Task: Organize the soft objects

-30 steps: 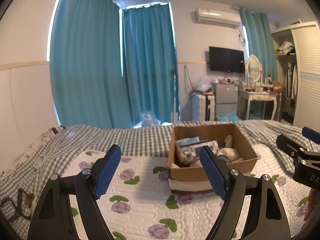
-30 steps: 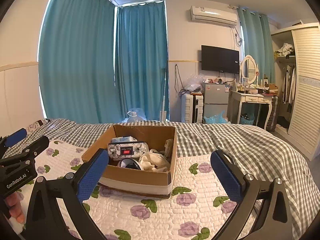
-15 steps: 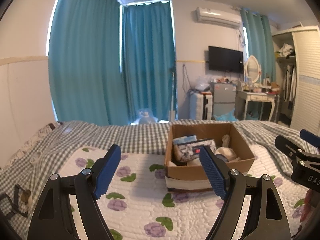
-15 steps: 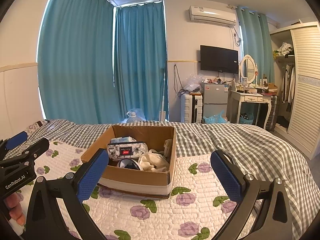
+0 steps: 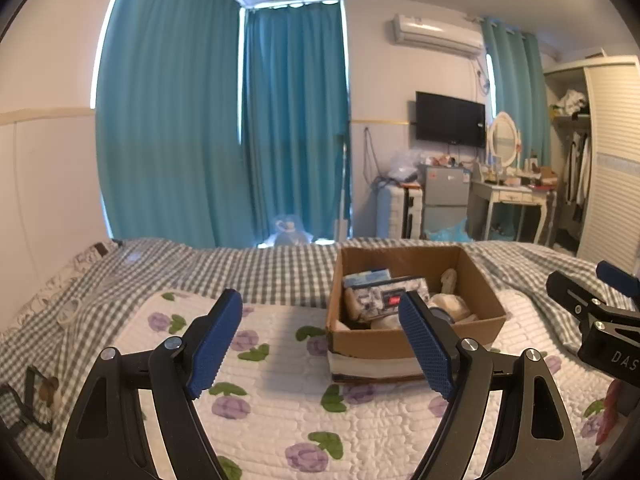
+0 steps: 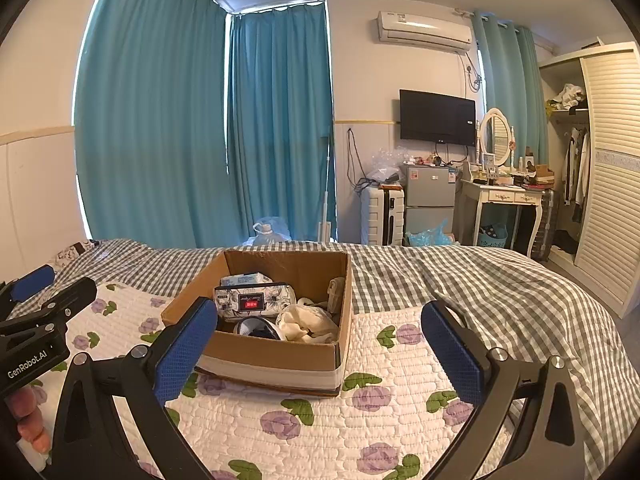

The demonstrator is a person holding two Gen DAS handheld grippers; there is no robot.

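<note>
Cardboard box (image 6: 276,354) sits open on the quilted floral pad (image 6: 400,412) on the bed (image 6: 500,288), ahead of both grippers and between them.

Left gripper (image 5: 320,340): fingers apart, nothing between them; box lies ahead, to its right.

In the box, going left to right: a floral pouch (image 6: 256,302) with a red label, standing against a pale blue packet (image 6: 244,279) behind it. Likely light and squashy; take the pouch across its top edge. In front of it, a dark rounded item (image 6: 256,328), too hidden to name. Then crumpled cream cloth (image 6: 308,322): limp, will drape and trail, so pinch a raised fold near the middle. A beige piece (image 6: 335,290) leans in the right back corner.

Right gripper (image 6: 320,356): fingers wide apart, empty; its left finger overlaps the box's near corner in this view.

In your way: the box walls, stiff enough to catch a finger, so go in from above. The box probably slides on the pad if nudged. The two grippers sit close together; mind a clash over the box.
</note>
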